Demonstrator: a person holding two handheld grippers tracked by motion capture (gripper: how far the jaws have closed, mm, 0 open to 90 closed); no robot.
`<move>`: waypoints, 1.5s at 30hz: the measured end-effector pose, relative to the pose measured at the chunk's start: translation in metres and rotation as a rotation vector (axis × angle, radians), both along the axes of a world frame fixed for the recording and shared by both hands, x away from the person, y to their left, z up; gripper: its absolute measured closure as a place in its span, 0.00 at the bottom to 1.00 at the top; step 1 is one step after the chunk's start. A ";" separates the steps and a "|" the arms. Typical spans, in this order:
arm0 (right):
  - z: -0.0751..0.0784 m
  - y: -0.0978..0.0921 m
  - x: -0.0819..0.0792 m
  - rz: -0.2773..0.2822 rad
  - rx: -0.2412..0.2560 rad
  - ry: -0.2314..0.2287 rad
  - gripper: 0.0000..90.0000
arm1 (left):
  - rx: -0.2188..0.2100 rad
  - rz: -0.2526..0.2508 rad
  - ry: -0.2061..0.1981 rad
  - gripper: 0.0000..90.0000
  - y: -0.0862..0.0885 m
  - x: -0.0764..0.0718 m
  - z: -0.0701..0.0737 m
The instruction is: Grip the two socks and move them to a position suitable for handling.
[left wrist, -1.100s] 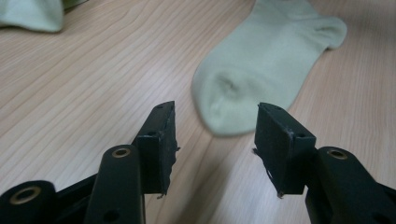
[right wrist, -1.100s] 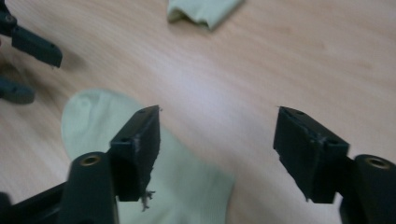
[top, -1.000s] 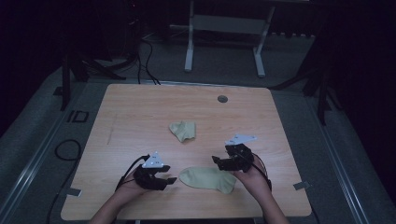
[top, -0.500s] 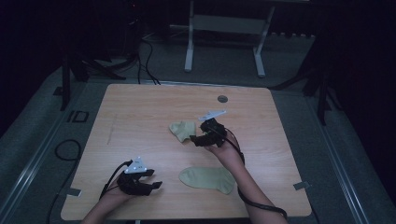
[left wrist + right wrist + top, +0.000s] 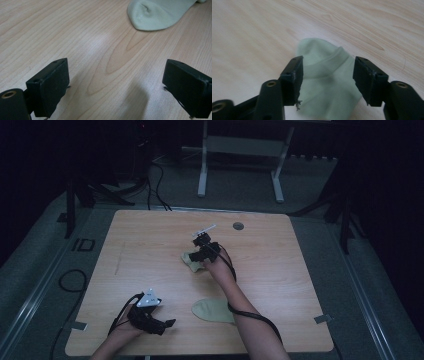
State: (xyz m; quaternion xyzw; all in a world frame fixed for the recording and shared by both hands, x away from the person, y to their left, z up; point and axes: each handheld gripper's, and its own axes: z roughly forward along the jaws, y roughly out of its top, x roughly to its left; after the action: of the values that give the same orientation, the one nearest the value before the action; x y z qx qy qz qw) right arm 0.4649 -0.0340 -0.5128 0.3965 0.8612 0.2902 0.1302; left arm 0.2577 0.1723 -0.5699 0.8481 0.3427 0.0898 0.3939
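Two socks, crumpled sock (image 5: 191, 261), flat sock (image 5: 212, 310), one table (image 5: 150, 250)

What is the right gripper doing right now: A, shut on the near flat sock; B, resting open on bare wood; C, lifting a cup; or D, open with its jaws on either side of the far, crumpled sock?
D: the right gripper has its jaws spread either side of the crumpled sock.
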 end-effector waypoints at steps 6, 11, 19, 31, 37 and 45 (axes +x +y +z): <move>-0.024 0.018 0.015 -0.063 -0.056 0.012 0.39 | 0.010 0.010 0.002 0.08 0.000 0.001 -0.003; -0.036 0.031 0.015 -0.049 -0.092 -0.001 0.44 | -0.003 0.026 0.009 0.08 0.002 0.002 -0.004; -0.034 0.038 0.006 0.005 -0.122 -0.027 0.88 | -0.004 0.027 0.010 0.08 0.002 0.002 -0.005; 0.002 0.005 -0.007 0.074 -0.107 -0.025 0.89 | -0.030 0.033 0.023 0.08 0.003 0.003 -0.005; 0.027 -0.024 -0.026 0.116 -0.134 -0.068 0.89 | -0.035 0.039 0.022 0.08 0.002 0.002 -0.004; 0.027 -0.057 -0.054 0.185 -0.200 -0.099 0.89 | -0.041 0.043 0.020 0.08 0.000 0.003 -0.004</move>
State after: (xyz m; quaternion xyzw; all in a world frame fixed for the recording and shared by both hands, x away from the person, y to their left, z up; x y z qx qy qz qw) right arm 0.4106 -0.0912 -0.4859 0.2859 0.9112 0.2326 0.1842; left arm 0.2607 0.1726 -0.5734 0.8331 0.3665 0.0826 0.4059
